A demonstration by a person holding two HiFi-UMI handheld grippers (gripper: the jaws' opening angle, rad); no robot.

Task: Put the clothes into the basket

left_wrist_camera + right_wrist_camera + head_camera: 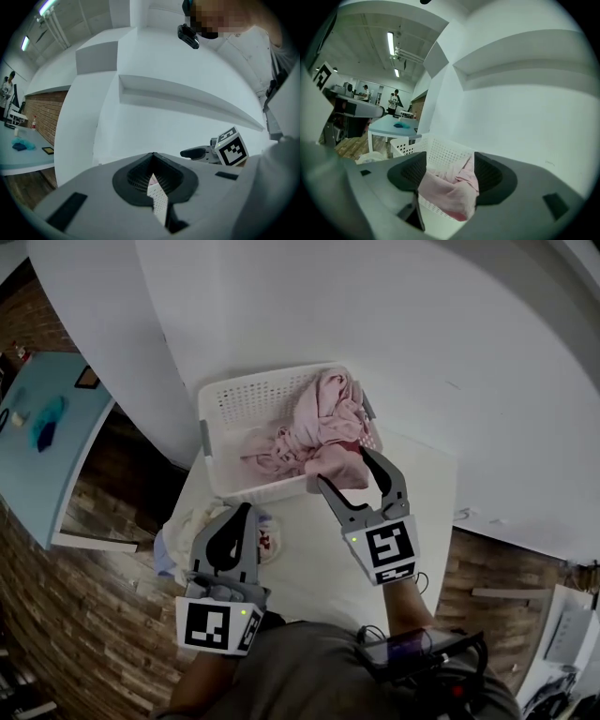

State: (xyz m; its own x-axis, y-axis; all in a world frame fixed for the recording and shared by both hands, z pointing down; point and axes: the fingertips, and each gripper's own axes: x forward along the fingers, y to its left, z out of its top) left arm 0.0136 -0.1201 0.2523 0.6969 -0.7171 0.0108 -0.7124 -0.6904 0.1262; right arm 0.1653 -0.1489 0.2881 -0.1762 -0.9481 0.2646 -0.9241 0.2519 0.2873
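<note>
I find the left gripper (pixel 245 512) covering most of the clothes pile (pixel 190 521) by the basket's (pixel 251 401) near left corner; pink clothes (pixel 319 423) bury the basket's right half, and the people (pixel 396 101) far beyond the basket are too small to read

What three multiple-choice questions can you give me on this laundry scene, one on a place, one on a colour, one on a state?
1. Where is the pink garment?
A) in the basket
B) hanging on a hook
C) on a chair

2. What colour is the basket?
A) black
B) white
C) red

3. How do the right tongs stand?
A) shut tight
B) out of view
C) jaws apart

Answers:
1 A: it lies heaped inside, spilling over the near rim.
2 B: its perforated walls are white.
3 C: the right gripper view shows a wide gap with pink cloth in it.
</note>
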